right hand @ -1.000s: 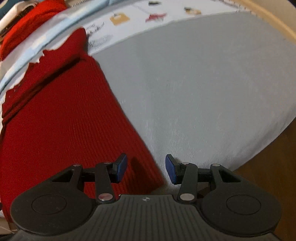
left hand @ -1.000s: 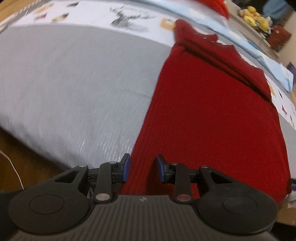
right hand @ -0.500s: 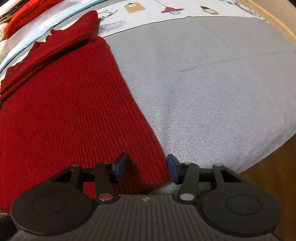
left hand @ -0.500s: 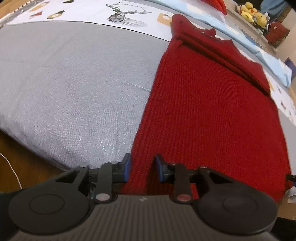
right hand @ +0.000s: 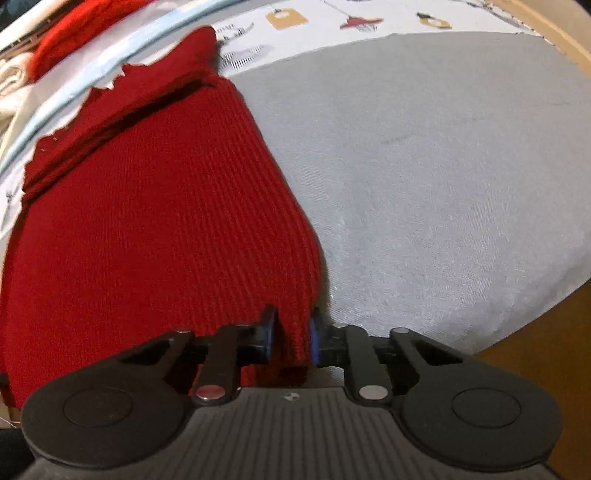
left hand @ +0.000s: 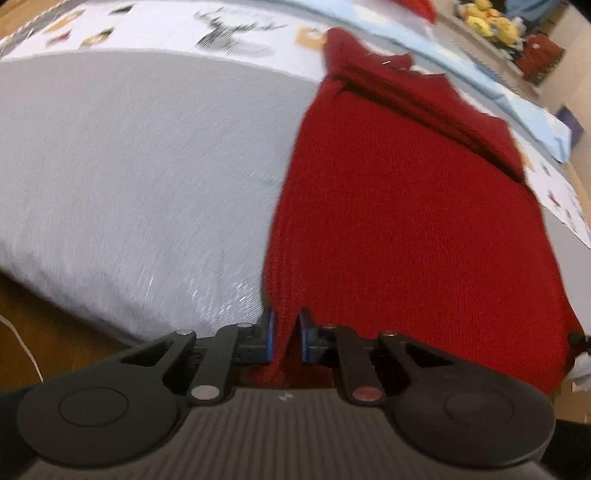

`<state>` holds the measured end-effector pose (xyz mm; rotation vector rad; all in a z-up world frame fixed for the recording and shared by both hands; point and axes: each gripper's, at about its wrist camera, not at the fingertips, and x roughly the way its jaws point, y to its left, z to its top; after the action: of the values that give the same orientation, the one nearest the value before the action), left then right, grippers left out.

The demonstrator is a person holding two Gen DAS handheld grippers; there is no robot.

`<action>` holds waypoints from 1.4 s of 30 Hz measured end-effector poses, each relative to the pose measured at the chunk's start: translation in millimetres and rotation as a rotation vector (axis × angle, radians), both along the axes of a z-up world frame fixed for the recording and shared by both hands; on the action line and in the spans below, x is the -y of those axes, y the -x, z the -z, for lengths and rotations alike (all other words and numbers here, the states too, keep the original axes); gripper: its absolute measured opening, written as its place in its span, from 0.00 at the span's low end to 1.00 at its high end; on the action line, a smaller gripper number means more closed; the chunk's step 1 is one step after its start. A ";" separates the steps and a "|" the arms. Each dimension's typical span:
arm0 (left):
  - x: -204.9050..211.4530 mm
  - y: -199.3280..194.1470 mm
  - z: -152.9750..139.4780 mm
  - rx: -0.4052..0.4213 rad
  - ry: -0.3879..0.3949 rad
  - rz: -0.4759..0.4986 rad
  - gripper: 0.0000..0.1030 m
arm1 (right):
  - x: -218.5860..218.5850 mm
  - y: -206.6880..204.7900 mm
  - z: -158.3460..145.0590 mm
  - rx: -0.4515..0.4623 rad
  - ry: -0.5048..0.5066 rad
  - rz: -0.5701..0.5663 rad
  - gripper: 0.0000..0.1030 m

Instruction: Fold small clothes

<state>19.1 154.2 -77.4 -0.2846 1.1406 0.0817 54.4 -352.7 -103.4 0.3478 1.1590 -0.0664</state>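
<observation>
A red ribbed knit garment [left hand: 406, 206] lies flat on a grey cushioned surface [left hand: 129, 166], its sleeves folded across the far end. My left gripper [left hand: 287, 338] is at the garment's near left corner, jaws closing, blue pads pinching the hem. In the right wrist view the same red garment [right hand: 147, 229] fills the left half. My right gripper [right hand: 291, 338] is at its near right corner, jaws closing, a bunched fold of the hem pressed between its pads.
A white printed sheet [left hand: 166, 29] and a pale blue strip [left hand: 517, 103] border the far side. Another red cloth [right hand: 81, 29] lies beyond. Yellow toys [left hand: 491, 22] sit far right. The wooden floor [right hand: 535, 387] shows past the grey surface's near edge.
Both grippers have gone from open around the near corners of the garment to closed down on the hem. The fabric now bunches between each pair of pads.
</observation>
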 end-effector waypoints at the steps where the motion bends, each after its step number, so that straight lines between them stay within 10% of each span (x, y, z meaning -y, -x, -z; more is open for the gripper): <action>1: 1.9 -0.9 -6.9 0.012 0.007 0.013 0.11 | -0.1 1.6 -7.3 0.025 -0.008 0.002 0.16; 25: -9.5 96.2 -210.4 0.415 0.209 0.120 0.06 | 32.4 118.7 -194.9 0.618 -0.251 -0.032 0.05; 31: -31.0 25.6 -182.3 0.343 0.229 0.032 0.05 | 39.4 74.1 -192.5 0.584 -0.251 0.009 0.05; 42: -74.9 -190.4 -67.7 0.165 0.220 -0.110 0.06 | 38.1 -148.7 -89.7 0.315 -0.167 0.205 0.08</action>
<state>209.4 229.1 -9.7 -0.5403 0.9700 0.0283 203.1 -390.8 -13.7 0.6023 0.8166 -0.0911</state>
